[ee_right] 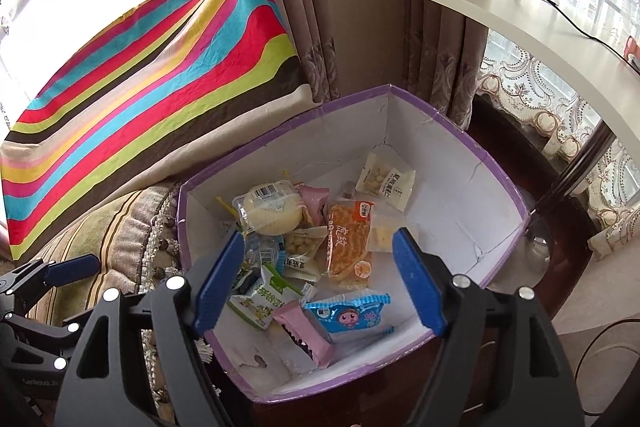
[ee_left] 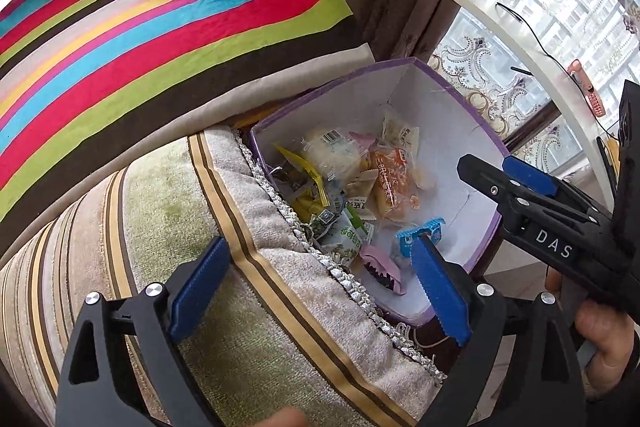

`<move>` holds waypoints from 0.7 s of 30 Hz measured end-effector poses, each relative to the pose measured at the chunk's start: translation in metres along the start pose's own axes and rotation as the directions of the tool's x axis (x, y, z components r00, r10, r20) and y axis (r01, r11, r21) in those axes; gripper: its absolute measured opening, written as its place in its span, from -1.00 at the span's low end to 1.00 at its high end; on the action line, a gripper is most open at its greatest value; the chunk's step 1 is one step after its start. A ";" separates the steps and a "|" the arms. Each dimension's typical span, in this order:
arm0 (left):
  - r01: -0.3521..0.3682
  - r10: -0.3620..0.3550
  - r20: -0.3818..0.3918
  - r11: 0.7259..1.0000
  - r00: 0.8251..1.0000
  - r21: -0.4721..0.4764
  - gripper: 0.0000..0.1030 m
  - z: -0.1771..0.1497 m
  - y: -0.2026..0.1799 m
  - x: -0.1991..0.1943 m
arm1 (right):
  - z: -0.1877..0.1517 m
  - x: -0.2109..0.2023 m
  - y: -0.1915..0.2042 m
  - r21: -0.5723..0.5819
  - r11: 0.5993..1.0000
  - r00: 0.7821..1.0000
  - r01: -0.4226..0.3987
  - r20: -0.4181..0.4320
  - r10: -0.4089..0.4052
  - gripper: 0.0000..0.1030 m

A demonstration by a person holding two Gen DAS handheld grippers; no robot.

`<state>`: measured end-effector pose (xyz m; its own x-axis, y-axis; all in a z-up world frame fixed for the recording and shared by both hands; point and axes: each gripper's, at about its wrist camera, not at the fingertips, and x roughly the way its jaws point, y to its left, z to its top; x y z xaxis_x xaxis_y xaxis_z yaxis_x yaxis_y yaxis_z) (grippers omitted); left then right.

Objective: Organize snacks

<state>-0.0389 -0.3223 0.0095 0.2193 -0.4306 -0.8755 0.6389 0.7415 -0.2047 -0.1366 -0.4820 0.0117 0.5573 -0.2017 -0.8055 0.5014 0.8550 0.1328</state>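
Right tool (ee_right: 320, 279) agape, empty, snacks (ee_right: 316, 247) below in purple box (ee_right: 500, 171)

Snacks (ee_right: 320, 251) in box (ee_right: 480, 187) beside sofa (ee_right: 120, 227)

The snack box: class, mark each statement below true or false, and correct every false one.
1. The box has a purple rim and white inside. True.
2. The box is empty. False: wrapped snacks lie in it, among them an orange packet and a blue packet.
3. The right tool grips the blue packet. False: its jaws stand open, holding nothing.
4. A striped cushion stands behind the box. True.
5. The left tool is open. True.
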 end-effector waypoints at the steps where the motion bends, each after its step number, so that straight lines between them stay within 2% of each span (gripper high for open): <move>1: -0.002 0.002 -0.002 1.000 1.000 -0.002 0.74 0.001 -0.001 0.001 | 0.000 0.001 0.000 0.000 1.000 1.000 0.001 -0.002 -0.001 0.48; 2: 0.009 -0.009 -0.003 1.000 1.000 -0.011 0.87 0.003 0.000 0.002 | 0.000 0.001 0.000 0.001 1.000 1.000 0.001 -0.004 -0.001 0.48; 3: 0.031 -0.031 -0.004 0.999 0.999 -0.021 0.92 0.005 0.001 0.003 | 0.000 0.001 0.000 0.001 1.000 1.000 0.002 -0.005 -0.002 0.48; 13: 0.016 -0.017 -0.014 0.998 1.000 -0.069 0.92 0.012 0.002 0.009 | -0.001 0.004 0.000 0.002 1.000 1.000 -0.004 -0.017 0.004 0.48; 21: 0.001 -0.003 -0.024 0.997 1.000 -0.072 0.92 0.016 0.002 0.013 | -0.001 0.004 0.000 0.001 1.000 1.000 -0.006 -0.020 0.006 0.48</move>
<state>-0.0231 -0.3342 0.0045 0.1997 -0.4203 -0.8851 0.5846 0.7761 -0.2366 -0.1352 -0.4817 0.0078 0.5469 -0.1873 -0.8160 0.4987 0.8558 0.1378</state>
